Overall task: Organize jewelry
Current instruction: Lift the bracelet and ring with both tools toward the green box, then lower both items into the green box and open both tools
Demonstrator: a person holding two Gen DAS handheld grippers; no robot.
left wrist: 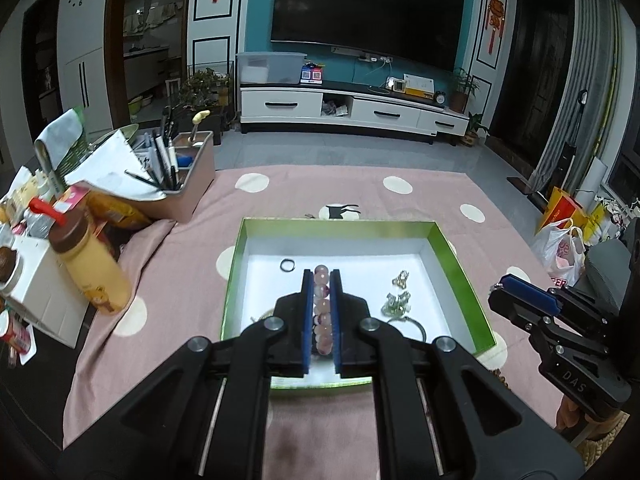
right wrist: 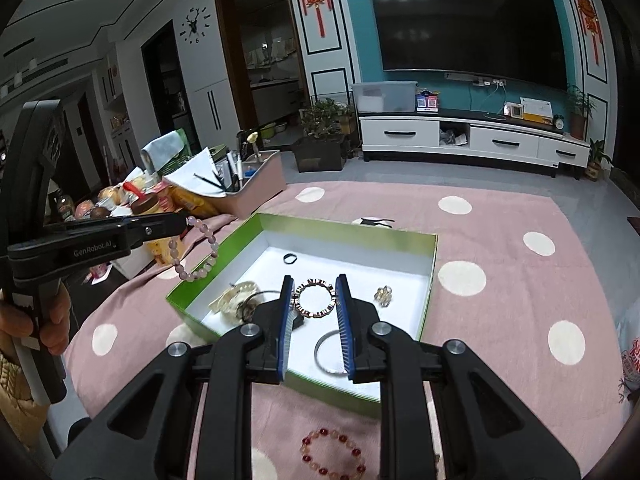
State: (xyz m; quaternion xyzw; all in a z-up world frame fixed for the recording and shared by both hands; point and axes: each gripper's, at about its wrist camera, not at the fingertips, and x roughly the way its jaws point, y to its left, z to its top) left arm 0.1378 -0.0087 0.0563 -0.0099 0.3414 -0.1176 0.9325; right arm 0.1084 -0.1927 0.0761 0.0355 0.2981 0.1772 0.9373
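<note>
Nearest the lens in the right wrist view, a red-and-orange bead bracelet (right wrist: 333,455) is seen lying on the pink dotted cloth (right wrist: 500,320) at the bottom centre of the frame, outside the box. Just above it, the right gripper (right wrist: 315,322) is shown with its blue ribbed pads apart and nothing held between them; a ring-shaped bracelet of dark and pale segments (right wrist: 315,297) is framed in the gap, lying on the box floor. In the left wrist view, the left gripper (left wrist: 321,312) is closed on a pink bead bracelet (left wrist: 322,312), whose smooth, translucent round beads are lined up between the pads; in the right wrist view the same strand (right wrist: 196,252) is seen hanging as a loose loop at the left of the frame, above the box's near-left corner. The green-walled, white-floored shallow box (left wrist: 460,268) occupies mid-frame and holds a thin metal bangle (right wrist: 332,354), a small black ring (left wrist: 287,265), gold-toned clustered pieces (left wrist: 396,300) and a pale tangled item (right wrist: 236,298) at lower left. Slippage is judged the main risk: glossy spherical beads gripped along a narrow line could roll out, and the swinging loop could snag the box rim or drop onto the cloth. A descent of the right gripper could pinch the bangle along with the segmented bracelet. Farther off, upper left, a cluttered organiser (left wrist: 188,176) is visible.
</note>
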